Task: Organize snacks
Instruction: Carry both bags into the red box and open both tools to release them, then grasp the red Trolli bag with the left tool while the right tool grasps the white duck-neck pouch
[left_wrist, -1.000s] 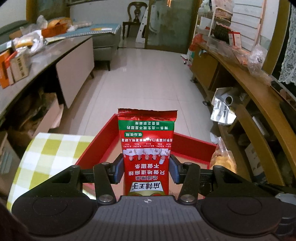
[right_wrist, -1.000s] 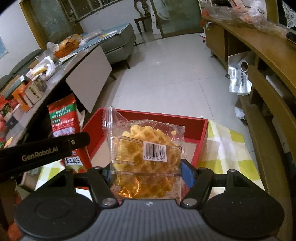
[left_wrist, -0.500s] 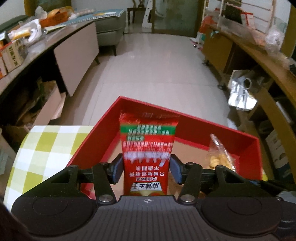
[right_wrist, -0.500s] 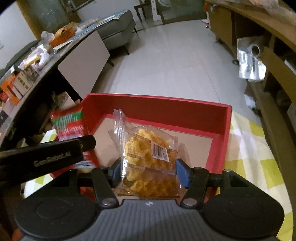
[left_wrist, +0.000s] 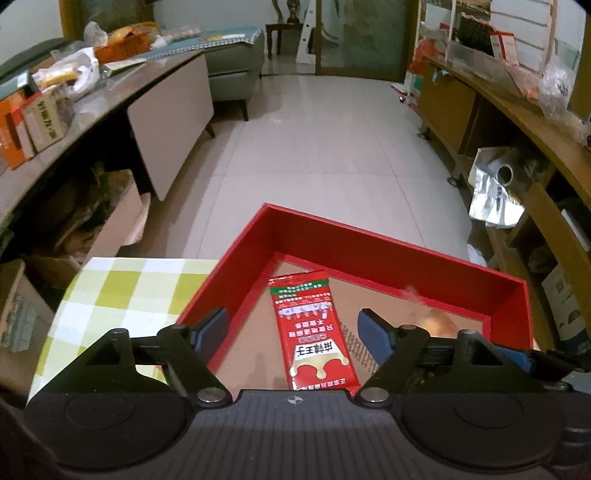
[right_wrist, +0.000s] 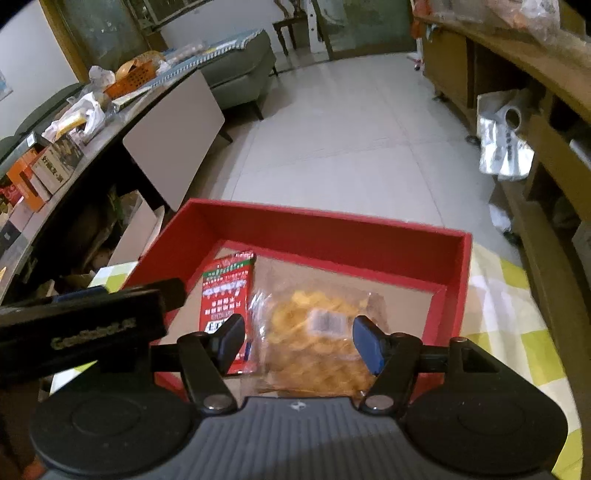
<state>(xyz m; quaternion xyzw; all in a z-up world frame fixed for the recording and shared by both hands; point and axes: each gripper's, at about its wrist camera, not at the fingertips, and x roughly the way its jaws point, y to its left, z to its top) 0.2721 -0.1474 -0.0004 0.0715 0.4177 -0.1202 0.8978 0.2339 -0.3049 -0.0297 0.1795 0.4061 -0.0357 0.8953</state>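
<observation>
Both snacks lie in the red box (left_wrist: 391, 254), red packet (left_wrist: 314, 328) left of waffle bag (right_wrist: 314, 343); left gripper (left_wrist: 293, 326), just opening, and right gripper (right_wrist: 297, 338) stand released; no further snacks visible.

Red box (left_wrist: 388, 258), red packet (left_wrist: 314, 325), yellow-green checked cloth (left_wrist: 122, 295)

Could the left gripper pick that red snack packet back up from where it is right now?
Probably yes. The left gripper has just been opening, and the red snack packet lies flat on the red box's floor directly between its fingers, with nothing on top. The waffle bag lies beside it, not over it.
</observation>
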